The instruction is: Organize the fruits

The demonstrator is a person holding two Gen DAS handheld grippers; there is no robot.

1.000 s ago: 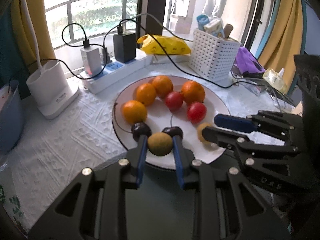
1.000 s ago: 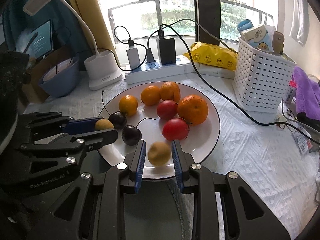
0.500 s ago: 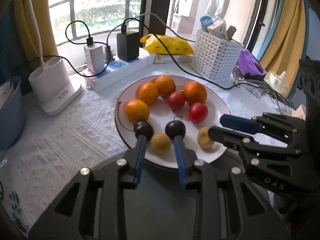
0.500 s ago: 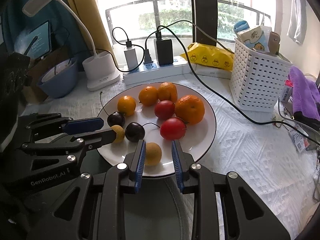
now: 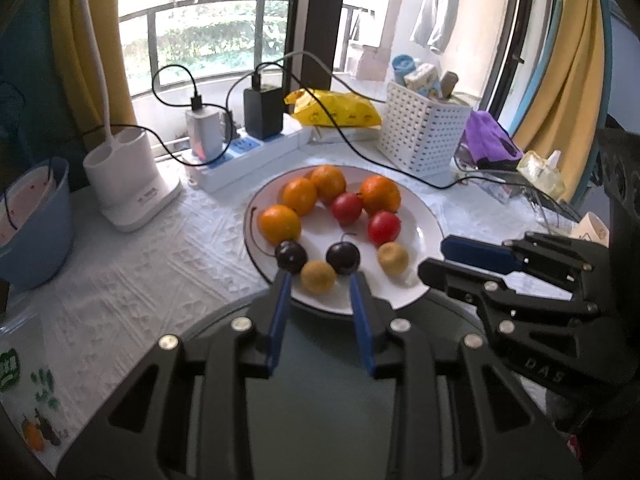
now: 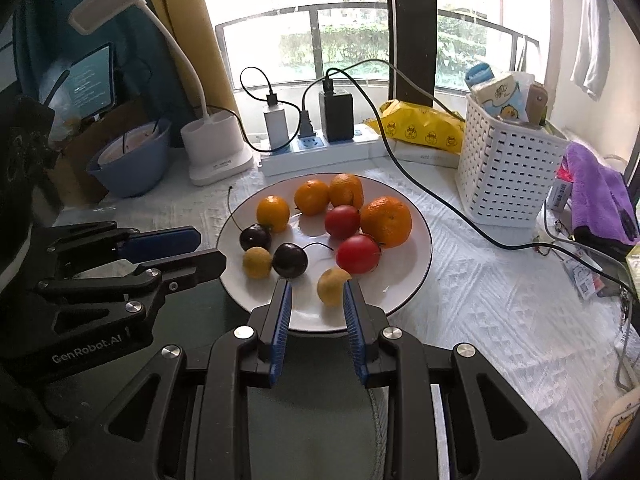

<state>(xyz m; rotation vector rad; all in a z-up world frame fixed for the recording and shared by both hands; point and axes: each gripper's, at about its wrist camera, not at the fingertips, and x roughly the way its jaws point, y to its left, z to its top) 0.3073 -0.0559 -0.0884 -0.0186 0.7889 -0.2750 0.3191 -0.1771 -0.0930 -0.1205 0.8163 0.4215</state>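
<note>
A white plate (image 5: 424, 236) (image 6: 416, 236) holds several oranges (image 5: 300, 196) (image 6: 386, 220), two red tomatoes (image 5: 384, 227) (image 6: 357, 255), two dark cherries (image 5: 343, 258) (image 6: 290, 260) and two small yellow-brown fruits (image 5: 318, 277) (image 6: 333, 286). My left gripper (image 5: 320, 280) is open and empty, just short of the plate's near rim, with one yellow-brown fruit lying ahead between its fingers. My right gripper (image 6: 316, 286) is open and empty at the near rim, with the other yellow-brown fruit (image 5: 393, 258) ahead of it. Each gripper shows in the other's view.
Behind the plate lie a power strip (image 6: 316, 148) with chargers and a black cable (image 6: 440, 200), a white lamp base (image 6: 218, 150), a yellow bag (image 6: 420, 130) and a white basket (image 6: 508, 176). A blue bowl (image 6: 132, 164) stands at the left, a purple cloth (image 6: 596, 192) at the right.
Both grippers have drawn back from the plate and risen. The yellow-brown fruits that were between their fingers now lie free on the plate.
</note>
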